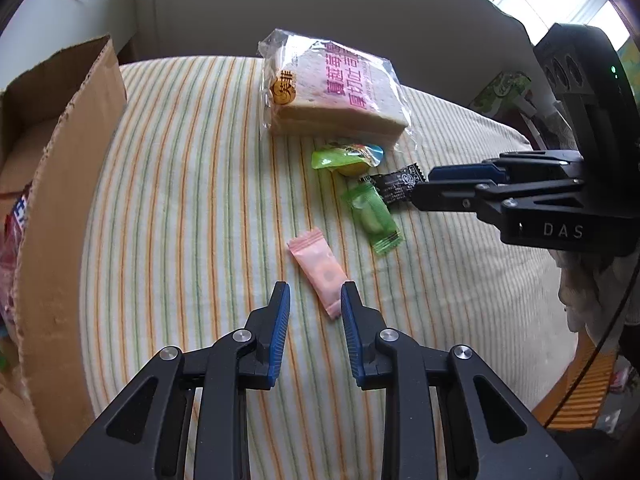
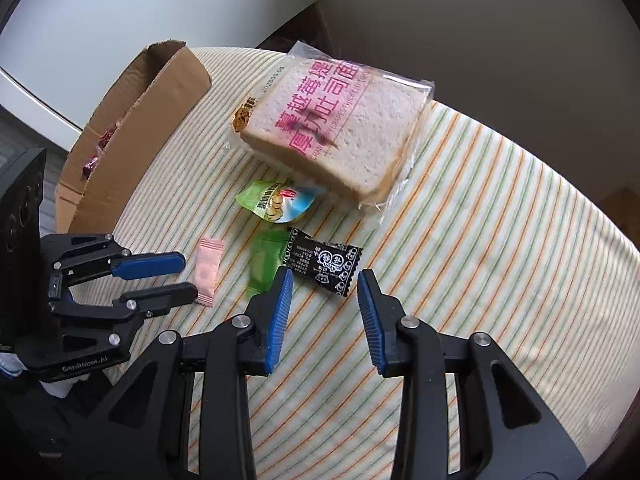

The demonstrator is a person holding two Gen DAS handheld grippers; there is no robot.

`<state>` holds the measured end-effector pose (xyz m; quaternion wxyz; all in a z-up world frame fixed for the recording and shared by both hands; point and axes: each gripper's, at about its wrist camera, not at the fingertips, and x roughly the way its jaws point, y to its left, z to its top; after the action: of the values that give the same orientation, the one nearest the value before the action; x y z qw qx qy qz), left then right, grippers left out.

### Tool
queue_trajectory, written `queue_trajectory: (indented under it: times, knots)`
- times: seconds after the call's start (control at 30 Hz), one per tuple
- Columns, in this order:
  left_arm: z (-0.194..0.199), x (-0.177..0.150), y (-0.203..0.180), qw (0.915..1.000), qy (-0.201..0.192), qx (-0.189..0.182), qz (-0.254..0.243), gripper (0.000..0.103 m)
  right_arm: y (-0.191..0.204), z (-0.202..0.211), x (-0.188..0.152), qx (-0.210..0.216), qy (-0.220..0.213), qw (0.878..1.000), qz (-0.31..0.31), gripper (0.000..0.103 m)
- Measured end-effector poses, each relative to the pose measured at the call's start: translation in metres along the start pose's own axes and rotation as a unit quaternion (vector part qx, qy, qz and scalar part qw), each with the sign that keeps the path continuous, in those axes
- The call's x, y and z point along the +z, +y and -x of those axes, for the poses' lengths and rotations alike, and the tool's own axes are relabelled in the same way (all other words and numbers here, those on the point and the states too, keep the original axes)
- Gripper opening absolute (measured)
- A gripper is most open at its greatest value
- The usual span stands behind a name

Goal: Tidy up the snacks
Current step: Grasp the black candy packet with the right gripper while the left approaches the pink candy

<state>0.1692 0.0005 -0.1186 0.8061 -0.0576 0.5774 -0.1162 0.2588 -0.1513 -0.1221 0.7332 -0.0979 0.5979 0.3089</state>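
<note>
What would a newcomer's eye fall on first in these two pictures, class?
Probably the big pack of sliced bread with pink lettering, lying at the far side of the striped cloth. Next come the small sweets scattered just in front of it: a pink one, a green one and a black one. An open cardboard box stands at the cloth's left edge.

Your left gripper [image 1: 314, 296] and right gripper [image 2: 326, 284] are both black plastic frames with ribbed blue pads, round silver screws, and white lettering on their sides.
</note>
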Motion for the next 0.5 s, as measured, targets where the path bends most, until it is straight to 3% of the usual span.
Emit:
queue_trajectory:
  times: [0.1, 0.4, 0.5]
  knots:
    - [0.000, -0.001, 0.000, 0.9999, -0.001, 0.001, 0.013, 0.026, 0.003, -0.006, 0.005, -0.001, 0.001, 1.000, -0.011, 0.036]
    - [-0.007, 0.005, -0.019, 0.9998, -0.008, 0.015, 0.014, 0.037, 0.006, -0.012, 0.010, -0.060, -0.012, 0.995, -0.079, 0.036]
    - [-0.007, 0.006, -0.022, 0.9998, -0.009, 0.015, 0.010, 0.037, 0.004, 0.004, -0.002, -0.004, -0.030, 0.989, -0.142, 0.036]
